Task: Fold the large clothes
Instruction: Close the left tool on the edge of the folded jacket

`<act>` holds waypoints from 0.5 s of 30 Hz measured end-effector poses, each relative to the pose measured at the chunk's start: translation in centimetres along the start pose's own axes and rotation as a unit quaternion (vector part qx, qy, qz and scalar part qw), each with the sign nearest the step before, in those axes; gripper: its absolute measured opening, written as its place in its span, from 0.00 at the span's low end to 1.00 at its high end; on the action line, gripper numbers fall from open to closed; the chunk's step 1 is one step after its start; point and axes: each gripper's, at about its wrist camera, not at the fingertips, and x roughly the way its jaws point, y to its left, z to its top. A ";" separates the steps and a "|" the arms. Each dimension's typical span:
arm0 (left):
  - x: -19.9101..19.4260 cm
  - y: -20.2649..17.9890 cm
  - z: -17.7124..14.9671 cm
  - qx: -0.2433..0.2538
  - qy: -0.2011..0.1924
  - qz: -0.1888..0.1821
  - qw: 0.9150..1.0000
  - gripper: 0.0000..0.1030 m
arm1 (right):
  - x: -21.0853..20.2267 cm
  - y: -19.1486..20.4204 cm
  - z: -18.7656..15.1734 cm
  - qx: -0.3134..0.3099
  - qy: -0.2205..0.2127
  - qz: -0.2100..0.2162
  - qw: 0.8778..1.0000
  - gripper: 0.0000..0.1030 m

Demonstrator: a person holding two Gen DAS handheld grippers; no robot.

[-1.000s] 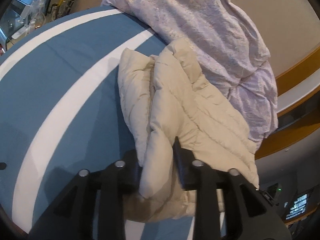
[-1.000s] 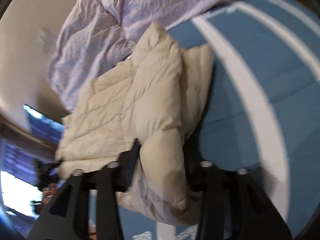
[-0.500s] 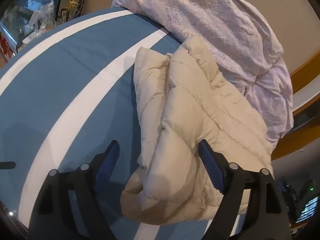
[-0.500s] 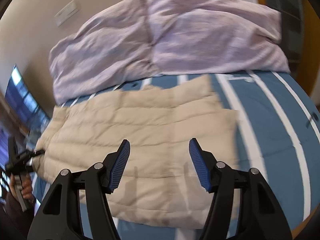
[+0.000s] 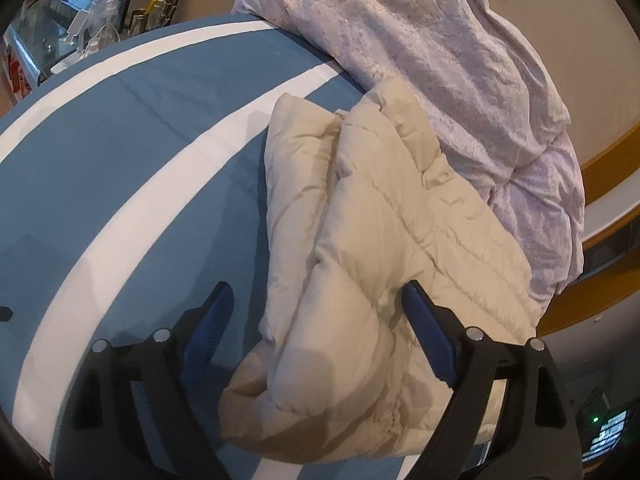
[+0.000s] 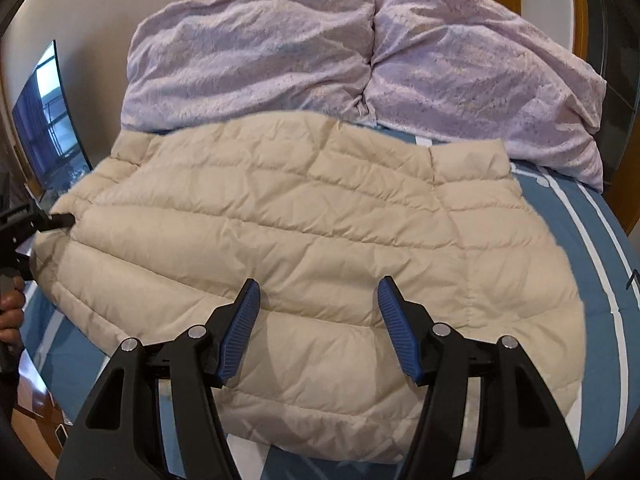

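Note:
A cream quilted puffer jacket (image 6: 312, 216) lies folded on the blue-and-white striped bed (image 5: 120, 168). In the left wrist view the jacket (image 5: 360, 264) shows as stacked layers. My left gripper (image 5: 316, 300) is open, its blue pads on either side of the jacket's near folded edge, holding nothing. My right gripper (image 6: 318, 292) is open and hovers just above the jacket's near side. The left gripper also shows at the left edge of the right wrist view (image 6: 56, 220), beside the jacket's end.
A crumpled lilac duvet (image 6: 360, 56) is heaped along the far side of the bed, against the wall, touching the jacket's far edge. A monitor (image 6: 48, 120) stands at the left. A cluttered shelf (image 5: 80, 36) lies beyond the bed.
Both grippers have opened and let go of the jacket's folded edge. The right gripper swung round and pulled back, so it now looks across the flat jacket toward the duvet.

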 end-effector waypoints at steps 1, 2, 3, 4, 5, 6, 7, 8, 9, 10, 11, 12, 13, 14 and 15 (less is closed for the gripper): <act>0.1 -0.1 0.0 -0.002 -0.002 0.001 1.000 0.82 | 0.5 0.0 -0.1 0.000 0.005 -0.001 1.000 0.61; 0.2 -0.2 0.1 -0.004 -0.005 0.002 1.000 0.82 | 1.0 0.1 -0.2 0.000 0.012 -0.002 1.000 0.62; 0.2 -0.2 0.1 -0.005 -0.006 0.001 1.000 0.76 | 1.3 0.1 -0.3 0.000 0.016 -0.003 1.000 0.62; 0.4 -0.2 0.1 -0.007 -0.004 -0.003 1.000 0.71 | 1.6 0.2 -0.5 0.001 0.020 -0.002 1.000 0.62; 0.6 -0.2 0.1 -0.011 -0.002 -0.009 1.000 0.68 | 2.0 0.2 -0.6 0.003 0.023 -0.001 1.000 0.62; 0.9 -0.2 0.1 -0.016 0.005 -0.020 1.000 0.60 | 2.3 0.2 -0.7 0.004 0.026 -0.002 1.000 0.62; 1.0 -0.2 0.0 -0.019 0.005 -0.023 1.000 0.59 | 2.5 0.3 -0.7 0.004 0.028 -0.003 1.000 0.62; 1.1 -0.3 0.0 -0.020 0.002 -0.021 1.000 0.59 | 2.7 0.4 -0.8 0.001 0.031 -0.006 0.999 0.62; 1.2 -0.4 0.0 -0.019 0.002 -0.020 1.000 0.59 | 2.9 0.6 -0.8 -0.001 0.034 -0.008 0.999 0.62; 1.3 -0.4 -0.1 -0.018 0.001 -0.019 1.000 0.59 | 3.0 0.7 -0.9 -0.004 0.036 -0.011 0.999 0.62; 1.3 -0.5 -0.1 -0.019 0.001 -0.020 1.000 0.60 | 3.1 0.7 -0.9 -0.005 0.039 -0.012 0.999 0.63; 1.3 -0.5 -0.1 -0.023 0.000 -0.020 1.000 0.63 | 3.2 0.7 -1.0 -0.005 0.040 -0.013 0.999 0.63; 1.4 -0.5 0.0 -0.025 0.000 -0.023 0.999 0.66 | 3.2 0.8 -1.1 -0.005 0.042 -0.013 0.999 0.63; 1.5 -0.6 0.0 -0.029 -0.001 -0.025 0.999 0.68 | 3.3 0.8 -1.1 -0.005 0.044 -0.013 0.999 0.63; 1.6 -0.8 0.0 -0.032 -0.002 -0.024 0.999 0.69 | 3.4 0.8 -1.1 -0.005 0.045 -0.013 0.999 0.63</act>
